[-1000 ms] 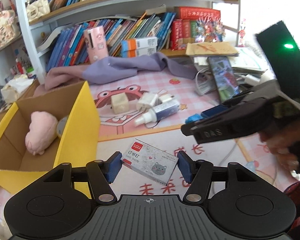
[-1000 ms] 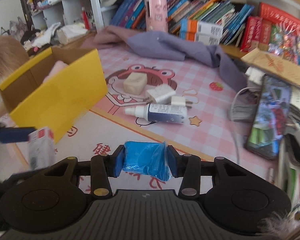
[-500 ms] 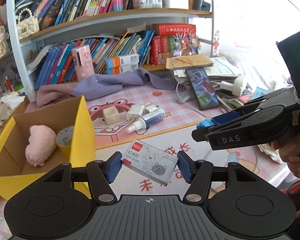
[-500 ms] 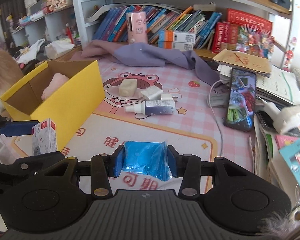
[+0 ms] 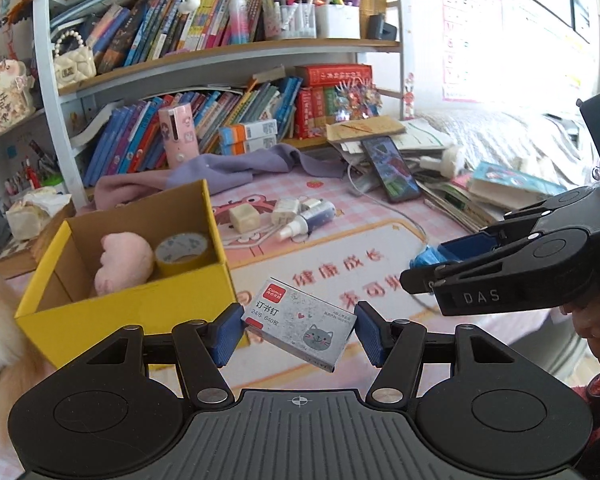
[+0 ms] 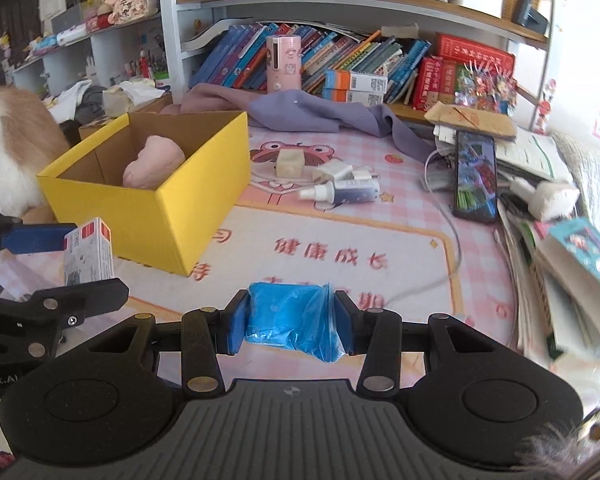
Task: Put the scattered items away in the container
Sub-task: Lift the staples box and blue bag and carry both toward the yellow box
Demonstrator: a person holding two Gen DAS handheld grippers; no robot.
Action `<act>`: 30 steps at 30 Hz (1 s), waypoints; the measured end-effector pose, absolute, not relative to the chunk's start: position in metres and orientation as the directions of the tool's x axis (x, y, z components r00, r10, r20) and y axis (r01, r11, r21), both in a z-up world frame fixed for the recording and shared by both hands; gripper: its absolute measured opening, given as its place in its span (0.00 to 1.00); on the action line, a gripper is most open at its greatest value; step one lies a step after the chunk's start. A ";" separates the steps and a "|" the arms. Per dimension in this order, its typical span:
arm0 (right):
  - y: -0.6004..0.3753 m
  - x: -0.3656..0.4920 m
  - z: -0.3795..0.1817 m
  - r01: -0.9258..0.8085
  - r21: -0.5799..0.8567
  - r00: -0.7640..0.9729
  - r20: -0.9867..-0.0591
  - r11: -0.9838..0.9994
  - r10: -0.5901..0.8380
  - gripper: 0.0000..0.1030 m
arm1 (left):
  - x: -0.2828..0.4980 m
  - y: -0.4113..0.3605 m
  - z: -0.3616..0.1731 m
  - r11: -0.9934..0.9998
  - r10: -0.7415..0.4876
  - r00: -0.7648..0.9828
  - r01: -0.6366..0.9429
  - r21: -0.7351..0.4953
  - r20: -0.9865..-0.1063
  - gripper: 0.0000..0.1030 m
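Distance gained: both hands have pulled back and up from the bench [image 6: 412, 256] over the last second, so the yellow box [image 5: 140, 304] now sits whole in view, pink toy [image 5: 120, 260] and tape roll [image 5: 182, 250] inside. My left gripper [image 5: 298, 330] clamps the staple box [image 5: 300, 322], tilted, just beside the box's near wall. My right gripper [image 6: 290, 322] pinches the blue bag [image 6: 292, 320] over the mat. Both point downward. Both loads look ready to drop in, I judge.

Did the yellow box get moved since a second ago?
No. The yellow box sits by the same cartoon print on the pink mat; only the cameras pulled back.
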State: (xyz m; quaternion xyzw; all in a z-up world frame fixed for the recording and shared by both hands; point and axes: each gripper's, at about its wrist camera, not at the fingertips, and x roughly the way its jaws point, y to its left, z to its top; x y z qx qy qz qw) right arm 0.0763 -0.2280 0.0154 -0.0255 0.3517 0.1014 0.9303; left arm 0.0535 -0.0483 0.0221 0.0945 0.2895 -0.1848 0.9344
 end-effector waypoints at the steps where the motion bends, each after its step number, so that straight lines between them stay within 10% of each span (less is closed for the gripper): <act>1: -0.224 0.072 0.014 -0.200 0.029 0.730 -0.662 0.979 0.169 0.40 | 0.050 -0.044 0.022 0.912 -0.294 0.763 0.404 0.070 -0.576 0.58; 30: -0.119 0.038 0.022 -0.371 -0.012 0.688 -0.675 0.929 0.266 0.40 | 0.001 0.052 0.022 0.964 -0.205 0.809 0.265 0.031 -0.551 0.58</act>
